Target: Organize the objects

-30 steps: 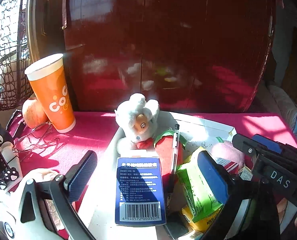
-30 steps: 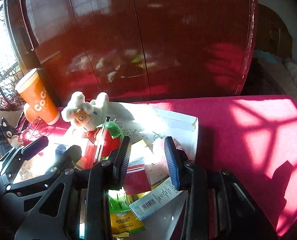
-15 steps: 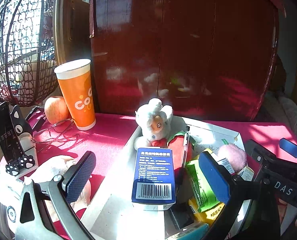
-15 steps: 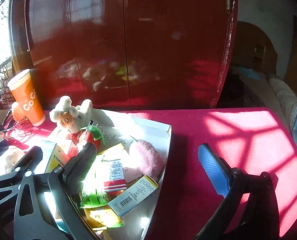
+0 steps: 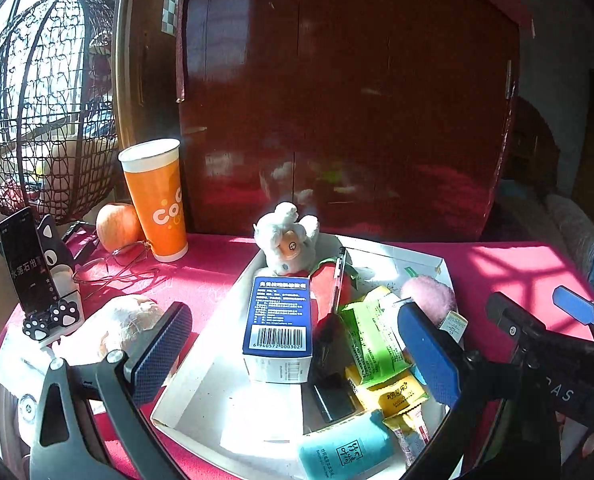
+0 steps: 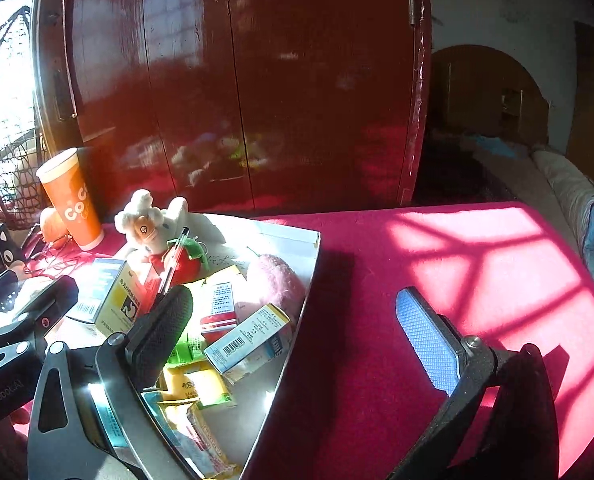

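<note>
A white cardboard tray (image 5: 217,320) on the red tablecloth holds a blue medicine box (image 5: 277,320), a white plush toy (image 5: 285,236), a red strawberry plush (image 5: 325,284) with a pen (image 5: 339,276) across it, a pink fluffy ball (image 5: 429,296), green and yellow packets (image 5: 373,340) and a teal pack (image 5: 345,452). My left gripper (image 5: 295,354) hangs open over the tray's near end and holds nothing. My right gripper (image 6: 295,338) is open wide over the tray's right rim (image 6: 297,236), also with nothing in it. A barcoded box (image 6: 249,340) lies below it.
Left of the tray stand an orange paper cup (image 5: 157,200), an apple (image 5: 117,228), glasses (image 5: 113,268), a phone on a cat stand (image 5: 29,264) and a wrapped white bundle (image 5: 125,324). A dark red cabinet (image 5: 337,100) rises behind. Sunlit red cloth (image 6: 477,280) spreads to the right.
The right jaws went from narrow to wide open. Both grippers drew back and a little up from the tray, so more of the table shows.
</note>
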`<state>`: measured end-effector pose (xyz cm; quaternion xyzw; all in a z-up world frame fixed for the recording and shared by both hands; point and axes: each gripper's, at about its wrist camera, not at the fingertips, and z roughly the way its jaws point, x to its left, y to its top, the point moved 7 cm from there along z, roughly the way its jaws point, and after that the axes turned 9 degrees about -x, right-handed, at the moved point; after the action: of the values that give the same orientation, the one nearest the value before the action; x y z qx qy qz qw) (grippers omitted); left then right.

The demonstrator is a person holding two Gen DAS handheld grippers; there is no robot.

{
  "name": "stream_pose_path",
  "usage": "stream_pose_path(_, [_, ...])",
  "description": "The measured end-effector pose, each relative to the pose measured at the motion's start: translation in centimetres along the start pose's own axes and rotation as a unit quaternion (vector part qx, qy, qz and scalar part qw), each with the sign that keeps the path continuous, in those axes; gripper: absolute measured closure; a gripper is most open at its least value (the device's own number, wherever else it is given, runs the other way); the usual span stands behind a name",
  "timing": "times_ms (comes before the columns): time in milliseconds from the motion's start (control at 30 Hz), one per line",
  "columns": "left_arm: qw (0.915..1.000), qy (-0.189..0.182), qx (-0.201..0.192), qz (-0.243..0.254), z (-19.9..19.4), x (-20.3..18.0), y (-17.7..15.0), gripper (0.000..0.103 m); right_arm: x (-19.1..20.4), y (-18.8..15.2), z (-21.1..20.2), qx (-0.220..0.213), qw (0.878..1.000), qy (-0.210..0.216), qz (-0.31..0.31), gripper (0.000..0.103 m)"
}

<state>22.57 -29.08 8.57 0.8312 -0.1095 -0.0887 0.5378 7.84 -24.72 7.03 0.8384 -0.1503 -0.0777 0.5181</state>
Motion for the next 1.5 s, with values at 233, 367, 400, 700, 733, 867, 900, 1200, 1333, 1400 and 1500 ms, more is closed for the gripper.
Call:
stream_pose_path(233, [0.9990, 0.019, -0.015, 0.037, -3.5, -1.4, 0.1, 0.000, -2.8, -0.2, -3.1, -0.026, 0.999, -0.027, 0.009, 0.000])
stream_pose_path(367, [0.9990, 0.033, -0.004, 0.031, -5.3, -1.8, -0.2, 0.000, -4.5, -0.5, -5.0, -0.033, 0.999, -0.023, 0.035, 0.000])
stream_pose_path(400, [0.9988, 0.040, -0.008, 0.026, -5.9, -1.8, -0.2, 0.000, -4.8, -0.6, -5.4, -0.033, 0.998, -0.024, 0.037, 0.000])
stream_pose_path(700, [0.9973, 0.035, -0.037, 0.053, -11.1, -3.4, 0.9, 0.000, -6.2, -1.0, -9.3, -0.051, 0.997, -0.025, 0.048, 0.000])
stream_pose_path(733, [0.9969, 0.043, -0.041, 0.052, -11.6, -3.4, 1.0, 0.000, -6.4, -0.9, -9.9, -0.056, 0.997, -0.028, 0.051, 0.000])
stream_pose_path(867, [0.9948, 0.077, -0.055, 0.039, -14.0, -2.9, 1.2, 0.000, -7.2, -0.9, -11.8, -0.070, 0.995, -0.026, 0.063, 0.000])
stream_pose_path(900, [0.9954, 0.071, -0.056, 0.034, -14.5, -2.9, 1.2, 0.000, -7.4, -0.9, -12.2, -0.072, 0.995, -0.026, 0.063, 0.000])
stream_pose_path(1200, [0.9984, 0.019, -0.040, 0.036, -17.1, -4.9, -0.4, 0.000, -8.6, -0.6, -16.9, -0.111, 0.991, -0.040, 0.059, 0.000])
stream_pose_path(1333, [0.9989, 0.018, -0.030, 0.030, -17.6, -5.1, -0.9, 0.000, -9.7, -0.3, -19.2, -0.138, 0.986, -0.070, 0.064, 0.000])
stream_pose_path(1400, [0.9991, 0.019, -0.027, 0.025, -17.9, -5.0, -0.9, 0.000, -10.5, -0.4, -20.4, -0.150, 0.983, -0.075, 0.074, 0.000])
stream_pose_path(1500, [0.9989, 0.029, -0.031, 0.021, -18.5, -4.7, -1.1, 0.000, -11.4, -0.9, -21.9, -0.162, 0.980, -0.068, 0.094, 0.000])
